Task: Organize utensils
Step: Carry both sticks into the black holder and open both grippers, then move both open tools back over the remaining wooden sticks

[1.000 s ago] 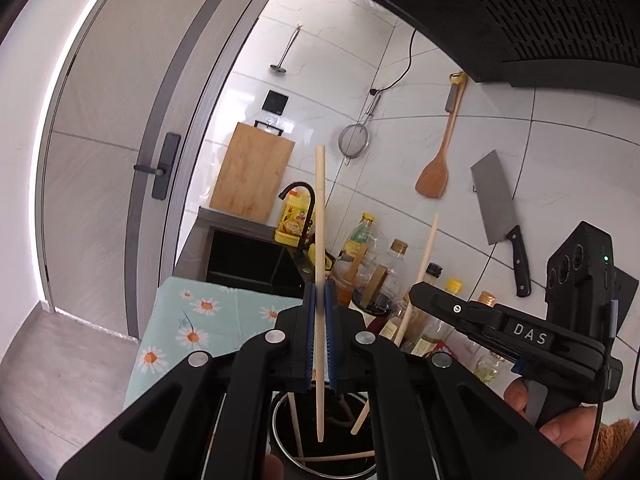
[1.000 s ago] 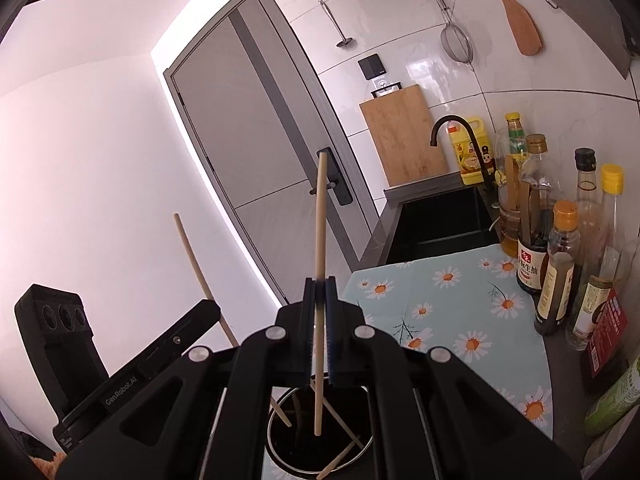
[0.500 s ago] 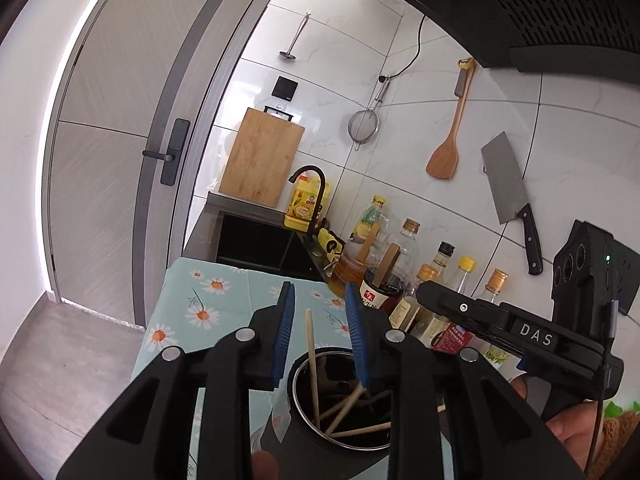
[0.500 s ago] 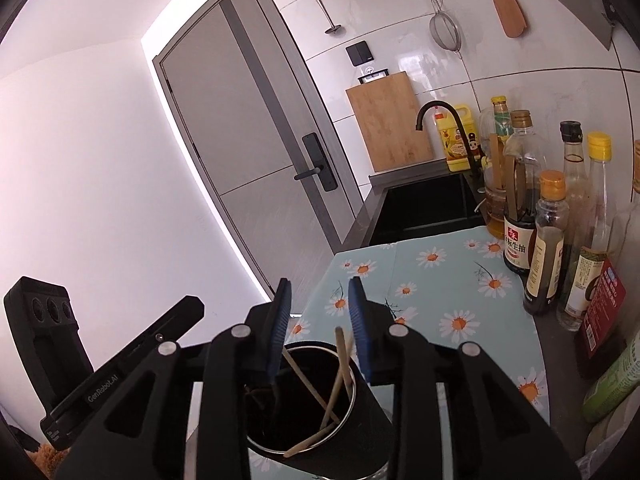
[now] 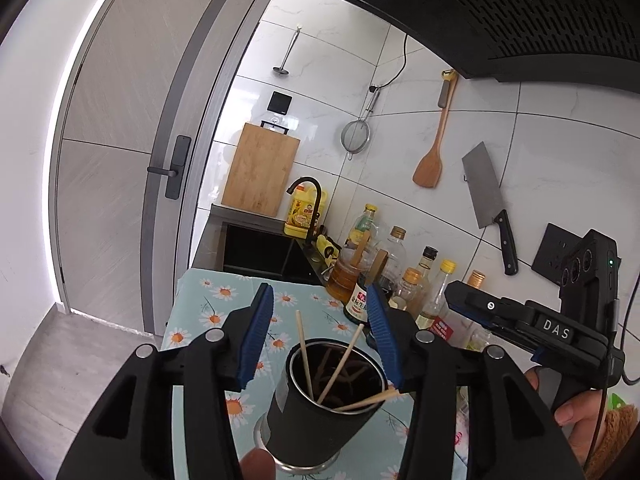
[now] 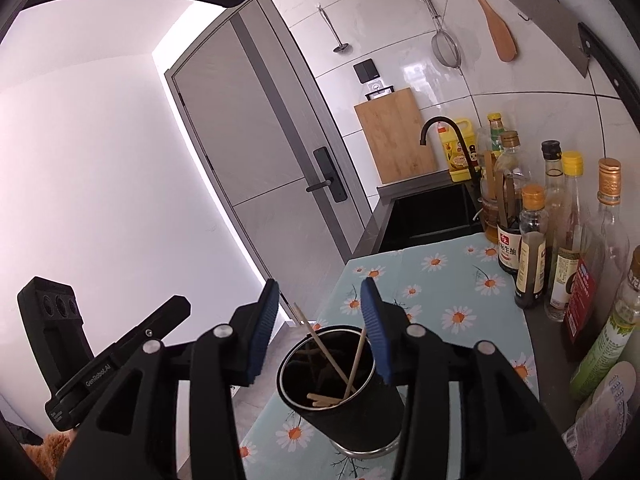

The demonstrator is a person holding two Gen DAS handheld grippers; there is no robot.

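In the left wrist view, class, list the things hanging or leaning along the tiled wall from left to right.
Bamboo cutting board → ladle → mesh strainer → wooden spatula → cleaver

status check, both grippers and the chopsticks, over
Left gripper and right gripper open, jaws just opened, nothing held. Chopsticks in black holder. Nothing in the way.

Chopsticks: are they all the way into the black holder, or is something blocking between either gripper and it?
Nothing visible blocks. The chopsticks lean inside the black holder; the left gripper and right gripper, jaws just opened, hold nothing.
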